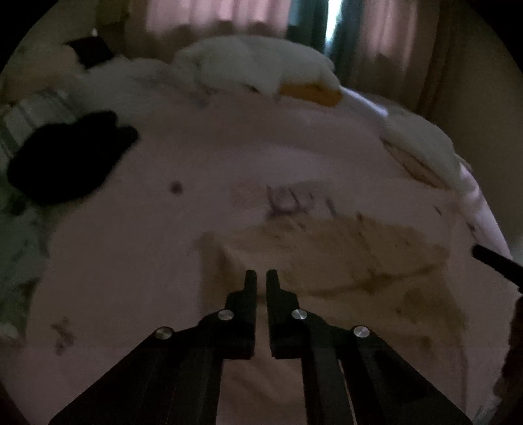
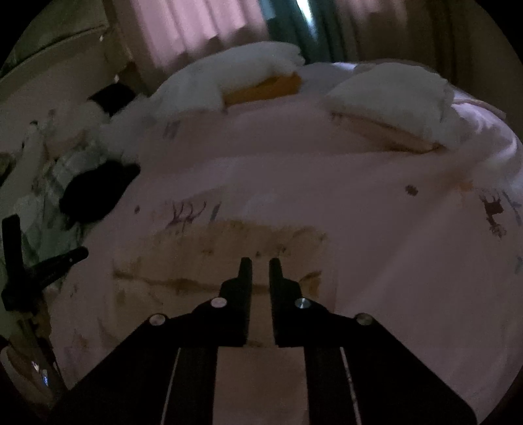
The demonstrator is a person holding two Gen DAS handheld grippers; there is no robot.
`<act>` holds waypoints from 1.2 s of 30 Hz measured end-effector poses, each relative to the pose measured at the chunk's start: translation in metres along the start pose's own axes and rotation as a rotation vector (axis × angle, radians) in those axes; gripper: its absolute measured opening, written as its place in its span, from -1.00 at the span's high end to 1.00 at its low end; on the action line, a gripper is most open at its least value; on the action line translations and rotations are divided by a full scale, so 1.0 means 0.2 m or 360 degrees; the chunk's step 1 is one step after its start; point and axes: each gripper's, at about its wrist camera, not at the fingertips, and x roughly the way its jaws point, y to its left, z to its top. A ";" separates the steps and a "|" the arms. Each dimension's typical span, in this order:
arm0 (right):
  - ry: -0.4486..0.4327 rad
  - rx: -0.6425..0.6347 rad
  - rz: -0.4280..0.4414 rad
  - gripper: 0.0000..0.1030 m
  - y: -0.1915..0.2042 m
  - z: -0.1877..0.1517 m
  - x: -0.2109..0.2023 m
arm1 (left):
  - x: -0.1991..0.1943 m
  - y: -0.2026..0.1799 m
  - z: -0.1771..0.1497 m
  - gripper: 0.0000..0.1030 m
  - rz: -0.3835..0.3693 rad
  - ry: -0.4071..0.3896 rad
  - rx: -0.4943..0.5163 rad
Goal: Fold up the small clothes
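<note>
On the bed (image 1: 228, 157), spread with a pale pink sheet printed with small dark figures, there is one beige garment (image 1: 343, 258), one black garment (image 1: 65, 157), two white pillows and one orange cushion (image 1: 310, 91). The first pillow (image 2: 248, 72) lies at the head of the bed over the orange cushion, the second pillow (image 2: 398, 98) lies to its right near the bed's far right edge. The beige garment is small, flat and faintly patterned with darker marks; it lies on the near part of the bed, with a fold line running across it and its near edge just ahead of both claws. The left claw (image 1: 261, 276) hangs over the garment's left end, its jaws nearly together with only a thin slit between them and nothing in it. The right claw (image 2: 260, 264) hangs over the garment's right part, its jaws drawn close with a narrow gap, holding nothing. The black garment lies well apart to the left, close to the bed's left edge, beside a heap of pale striped cloth (image 2: 65, 170). Between the beige garment and the pillows the sheet is bare, and to its right the sheet runs bare to the bed's edge. Curtains (image 2: 196, 29) hang behind the bed. The pictures are dim and blurred
</note>
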 end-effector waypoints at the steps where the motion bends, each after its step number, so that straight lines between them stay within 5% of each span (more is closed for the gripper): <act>1: 0.0021 -0.0002 0.0006 0.81 0.01 -0.02 0.02 | 0.02 -0.02 -0.03 0.93 -0.0008 0.0013 0.0014; 8: 0.0164 0.0074 0.0041 0.87 -0.01 -0.16 0.22 | 0.22 -0.10 -0.09 0.97 0.0016 0.0078 0.0052; 19: 0.0268 0.0103 0.0024 0.91 -0.05 -0.15 0.44 | 0.38 -0.11 -0.10 0.97 -0.0047 0.0127 0.0020; 27: 0.0274 0.0071 -0.0044 0.96 -0.05 -0.03 0.59 | 0.51 -0.10 0.09 0.97 0.0002 0.0095 0.0010; 29: 0.0254 0.0059 -0.0106 0.87 -0.04 0.04 0.62 | 0.51 -0.09 0.18 0.97 0.0074 0.0055 -0.0026; 36: 0.0127 0.0143 -0.0040 0.82 -0.04 0.18 0.52 | 0.25 -0.04 0.27 0.97 0.0019 -0.0100 -0.0063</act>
